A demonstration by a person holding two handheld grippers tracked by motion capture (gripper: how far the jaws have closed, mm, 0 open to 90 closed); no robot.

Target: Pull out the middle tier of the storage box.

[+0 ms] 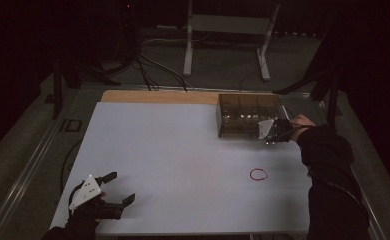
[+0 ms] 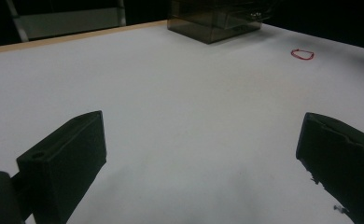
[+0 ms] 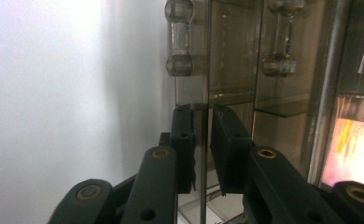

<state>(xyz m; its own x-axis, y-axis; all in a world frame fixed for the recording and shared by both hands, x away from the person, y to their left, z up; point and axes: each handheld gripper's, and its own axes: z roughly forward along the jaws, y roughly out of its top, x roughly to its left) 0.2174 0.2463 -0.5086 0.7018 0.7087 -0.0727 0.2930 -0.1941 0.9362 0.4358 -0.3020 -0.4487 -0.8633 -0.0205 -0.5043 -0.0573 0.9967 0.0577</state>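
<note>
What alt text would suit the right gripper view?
Two black tongs close on the thin front wall of a smoky clear drawer box, one jaw on each side. A clear knob shows above them, and the white table lies at the left.

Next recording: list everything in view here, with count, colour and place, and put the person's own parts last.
Table: one, white top with a wood far edge, centre.
Drawer box: one, smoky clear plastic with clear handles, far right of the table.
Rubber band: one, red, lying flat, near right.
Metal frame: one, white, on the floor beyond the table.
Cables: several, dark, on the floor behind.
Left gripper: black, jaws wide apart, near left corner.
Right gripper: black, jaws nipping the box's front panel.
Sleeve: dark, right side.
</note>
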